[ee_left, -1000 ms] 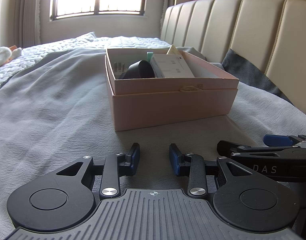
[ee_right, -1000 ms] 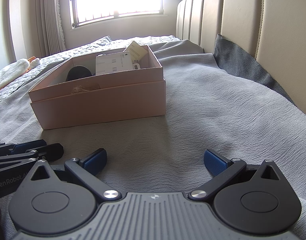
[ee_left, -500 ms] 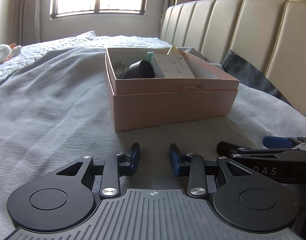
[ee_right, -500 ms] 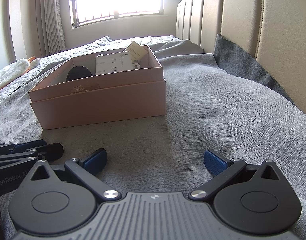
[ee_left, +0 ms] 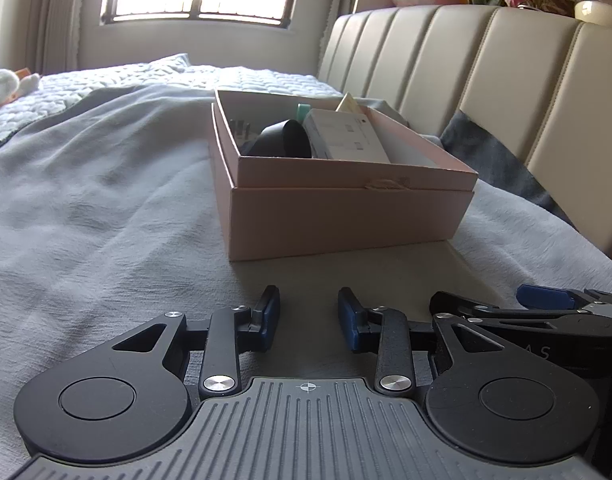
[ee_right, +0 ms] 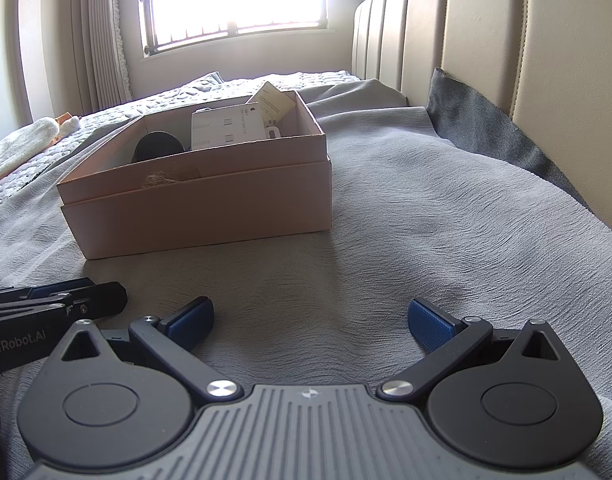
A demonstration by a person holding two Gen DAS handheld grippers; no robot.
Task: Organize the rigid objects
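Honestly, the pink cardboard box [ee_left: 346,220] on the bed [ee_left: 98,216] looks light and stiff; I'd grip its thin rim or a side wall. Inside lie a white carton [ee_left: 346,140] and a black round thing [ee_left: 284,144]. Left gripper [ee_left: 308,316] and right gripper [ee_right: 310,320] rest spread, empty, nearby.

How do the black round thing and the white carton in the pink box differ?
The black round thing is dark, curved and unmarked; the white carton is pale, flat-sided and printed with small text. The black thing sits low near the box's left side in the right wrist view; the carton leans, rising above the rim beside it. Both lie inside the pink box, with no gripper on either.
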